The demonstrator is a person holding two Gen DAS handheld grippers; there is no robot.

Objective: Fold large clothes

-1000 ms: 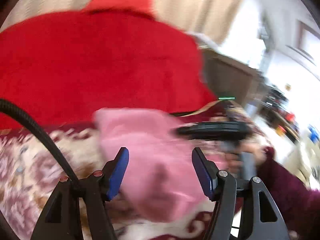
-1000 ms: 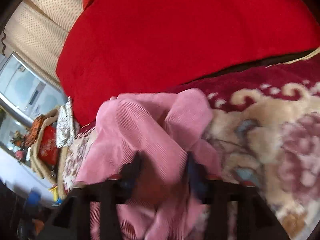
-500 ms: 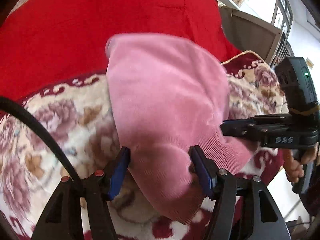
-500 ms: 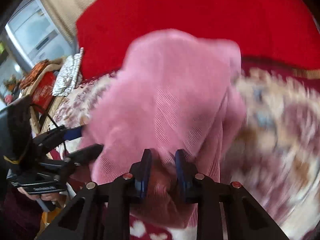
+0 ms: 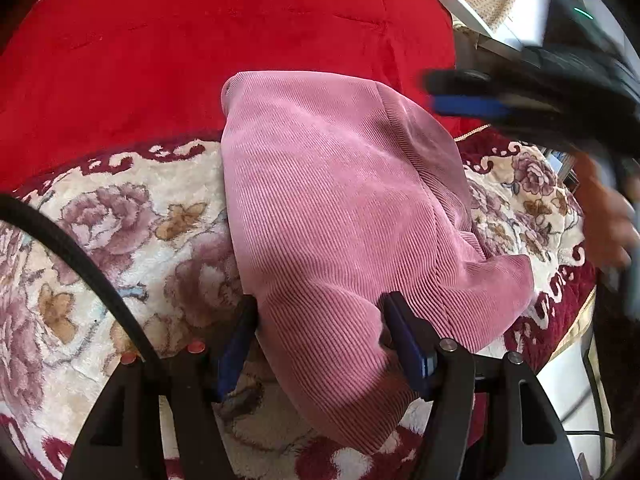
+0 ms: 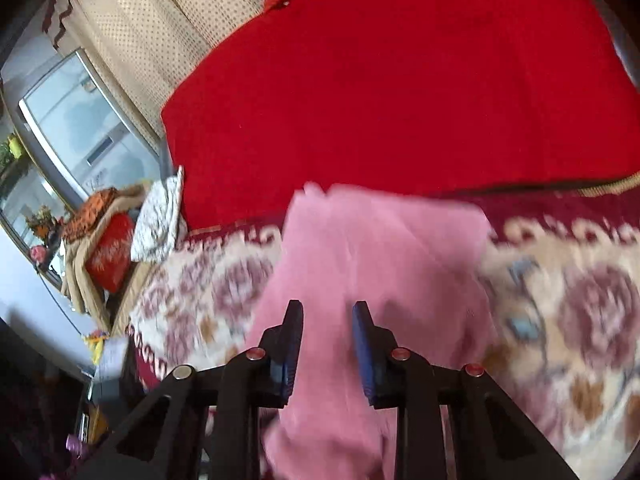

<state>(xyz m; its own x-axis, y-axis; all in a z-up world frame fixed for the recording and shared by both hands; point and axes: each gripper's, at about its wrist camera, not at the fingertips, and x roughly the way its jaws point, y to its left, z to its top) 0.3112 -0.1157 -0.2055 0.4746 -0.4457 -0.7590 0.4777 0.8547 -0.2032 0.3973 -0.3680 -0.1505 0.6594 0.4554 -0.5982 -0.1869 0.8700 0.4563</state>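
Pink corduroy garment [image 5: 340,216] lies folded on floral blanket [image 5: 120,232], just before red cushion [image 5: 200,40]. Our left tool [image 5: 320,340] released, fingers straddling garment's near end. Our right tool [image 6: 326,344] released, above garment, blurred.

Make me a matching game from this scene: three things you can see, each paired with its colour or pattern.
Things:
1. garment
2. blanket
3. cushion

Descriptions:
A. plain bright red
B. cream with purple flowers
C. pink with fine ribs

Pairs: 1-C, 2-B, 3-A
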